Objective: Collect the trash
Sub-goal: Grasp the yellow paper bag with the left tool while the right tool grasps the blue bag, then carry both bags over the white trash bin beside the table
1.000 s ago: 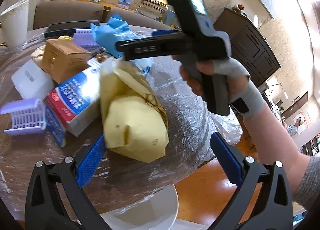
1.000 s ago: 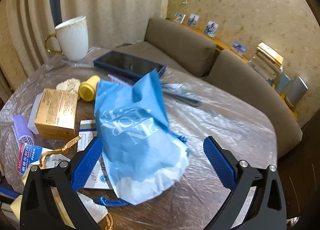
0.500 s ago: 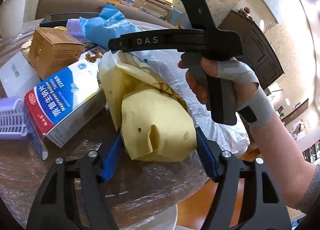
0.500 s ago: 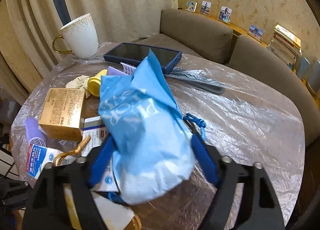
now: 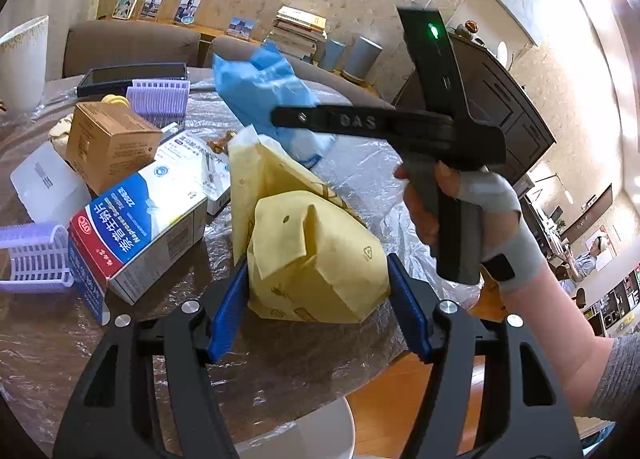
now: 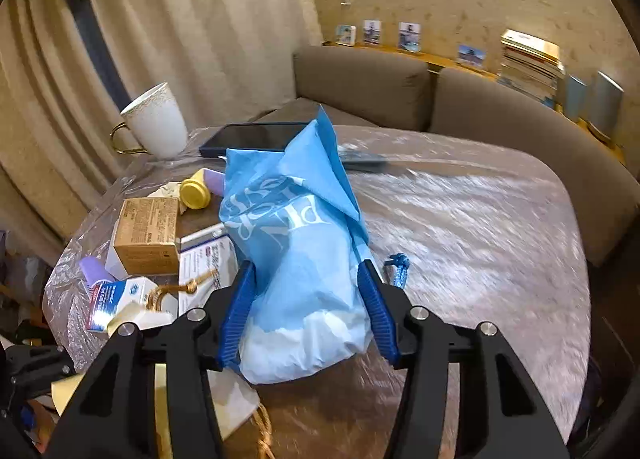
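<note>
Right now your left gripper (image 5: 316, 303) is closing on the yellow paper bag (image 5: 312, 255), its blue pads against both sides of the bag near the table's (image 5: 120, 359) front edge. Your right gripper (image 6: 308, 307) is closing too, pads pressed into the lower half of the blue paper bag (image 6: 296, 243), which stands upright at the middle of the plastic-covered table.

Around the yellow bag, at nine o'clock, lies a blue-and-white medicine box (image 5: 136, 227), almost touching it; a brown carton (image 5: 108, 147) and two lilac hair rollers (image 5: 32, 255) crowd further left. At twelve o'clock your right hand (image 5: 460, 211) and its tool hang just over the bag. Beside the blue bag, at ten o'clock, sit a yellow cap (image 6: 195, 193) and the carton; a dark tablet (image 6: 256, 139) lies behind at twelve, a white mug (image 6: 156, 123) at eleven. A blue cord handle (image 6: 396, 269) dangles at three o'clock.

The bags' bases are hidden behind the gripper fingers, so you cannot tell whether either has left the table. The right view's table surface is blurred.
</note>
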### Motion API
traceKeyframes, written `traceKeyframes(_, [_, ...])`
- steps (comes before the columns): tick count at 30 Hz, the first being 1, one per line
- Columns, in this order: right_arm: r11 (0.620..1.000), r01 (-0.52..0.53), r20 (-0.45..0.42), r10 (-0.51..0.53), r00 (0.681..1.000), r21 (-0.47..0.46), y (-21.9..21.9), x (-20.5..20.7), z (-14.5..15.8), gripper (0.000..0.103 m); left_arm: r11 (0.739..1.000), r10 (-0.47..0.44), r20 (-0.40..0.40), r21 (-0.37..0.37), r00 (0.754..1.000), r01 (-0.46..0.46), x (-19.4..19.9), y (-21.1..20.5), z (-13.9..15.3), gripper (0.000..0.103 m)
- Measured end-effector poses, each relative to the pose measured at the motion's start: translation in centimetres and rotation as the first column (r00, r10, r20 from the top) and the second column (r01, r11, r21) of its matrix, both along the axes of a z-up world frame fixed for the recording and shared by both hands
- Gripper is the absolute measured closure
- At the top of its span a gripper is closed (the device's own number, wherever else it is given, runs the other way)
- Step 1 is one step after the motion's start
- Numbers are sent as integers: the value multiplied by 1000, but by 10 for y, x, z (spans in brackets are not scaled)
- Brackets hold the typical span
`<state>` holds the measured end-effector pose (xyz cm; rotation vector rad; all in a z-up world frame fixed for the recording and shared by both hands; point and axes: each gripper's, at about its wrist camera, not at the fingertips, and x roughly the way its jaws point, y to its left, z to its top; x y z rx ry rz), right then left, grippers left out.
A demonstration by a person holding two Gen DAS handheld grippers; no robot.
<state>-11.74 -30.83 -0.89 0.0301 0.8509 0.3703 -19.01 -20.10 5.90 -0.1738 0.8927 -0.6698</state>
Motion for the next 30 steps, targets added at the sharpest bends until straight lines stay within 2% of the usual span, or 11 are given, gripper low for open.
traceKeyframes(2, [999,33,-11,-33,999,13,-7,-10,1,55,1000,8,15,9,1000,-8,0,3,4,37])
traceKeyframes(4, [999,47,-7,-47,999,-2,-9,-15,2,69,1000,11,32,17,999,-12,-2,5,7,37])
traceKeyframes(8, [996,70,-4,-70,998,-53,-7,-20,-2,67,999,5,39,41,999,-6,0,4,4,37])
traceKeyframes(10, [992,90,-7,-91,996,-83,-5,-17,-2,28,999,7,30,40,1000,-9,2,5,1,37])
traceKeyframes(12, [991,89,17,-88,996,-97,1,-14,-2,19,999,9,26,40,1000,-10,3,7,0,37])
traceKeyframes(17, [980,74,-51,-85,995,-182,22,14,-25,19,999,25,8,42,1000,-25,4,12,-9,37])
traceKeyframes(19, [986,71,-80,-83,993,-148,22,21,-31,19,999,31,-2,34,1000,-31,5,13,-12,37])
traceKeyframes(20, [990,72,-88,-83,993,-123,19,21,-31,22,999,33,-2,35,999,-33,5,14,-12,38])
traceKeyframes(22, [994,81,-93,-88,992,-78,12,21,-28,39,998,31,4,47,1000,-31,6,12,-12,40])
traceKeyframes(24, [993,97,-84,-102,991,-64,6,18,-24,45,998,25,-7,63,1000,-25,7,10,-16,45])
traceKeyframes(30, [989,141,-23,-142,990,-55,-6,-8,-9,50,994,5,10,109,1000,-6,5,0,-16,54])
